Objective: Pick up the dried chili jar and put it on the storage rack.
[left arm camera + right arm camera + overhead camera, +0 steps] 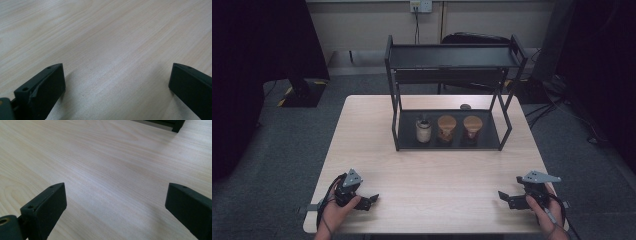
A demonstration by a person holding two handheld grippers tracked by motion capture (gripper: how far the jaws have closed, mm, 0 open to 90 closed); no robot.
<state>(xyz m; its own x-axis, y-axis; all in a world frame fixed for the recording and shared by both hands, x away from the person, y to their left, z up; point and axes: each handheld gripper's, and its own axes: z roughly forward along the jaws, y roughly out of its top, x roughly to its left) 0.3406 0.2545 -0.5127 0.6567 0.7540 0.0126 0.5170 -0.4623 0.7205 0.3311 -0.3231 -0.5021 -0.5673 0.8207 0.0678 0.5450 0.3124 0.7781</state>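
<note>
- At the counter's (377, 150) near-left corner, left tool (371, 200) lay spread, empty.
- Toward twelve o'clock, three jars (446, 129) stood in a left-right row on the rack's (394, 95) bottom shelf, well apart from both.
- Right tool (504, 198) gaped empty, about equally far.

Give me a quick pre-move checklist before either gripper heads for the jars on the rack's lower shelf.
1. Left gripper open, nothing between jaws: ok.
2. Right gripper open, nothing between jaws: ok.
3. Table bare between grippers and rack: ok.
4. Three jars upright in a row on the lower shelf, white jar, middle brown jar, right brown jar: ok.
5. Jar lids seated tight: cannot tell.
6. Headroom under the top shelf for a gripper: cannot tell.
</note>
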